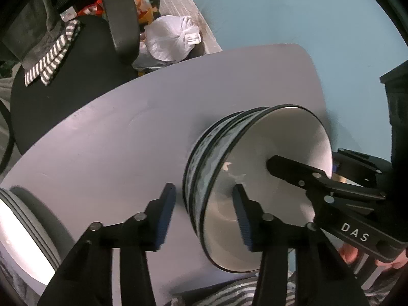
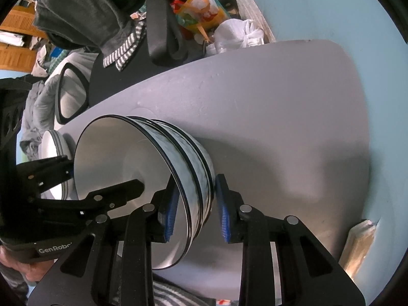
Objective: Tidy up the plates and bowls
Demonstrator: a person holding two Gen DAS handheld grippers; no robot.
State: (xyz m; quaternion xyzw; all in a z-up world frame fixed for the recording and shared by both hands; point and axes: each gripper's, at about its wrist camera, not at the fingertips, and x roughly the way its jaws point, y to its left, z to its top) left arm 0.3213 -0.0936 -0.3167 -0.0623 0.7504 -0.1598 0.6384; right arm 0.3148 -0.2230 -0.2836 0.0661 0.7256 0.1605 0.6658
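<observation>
The bowls are showing glossy glazed ceramic, white and smooth inside, mottled grey outside with black rims. The desk is looking matt grey and faintly pebbled. The right gripper is showing matt black plastic with ribbed blue rubbery pads. The bag is looking like thin, crinkled white plastic.

A lived-in home room: office chair, draped clothes, tied bag, table

Cool, dim indoor light; heavy fisheye bending and dark corners. The bowls are motion-blurred, with soft shadows across the tabletop beside them.
</observation>
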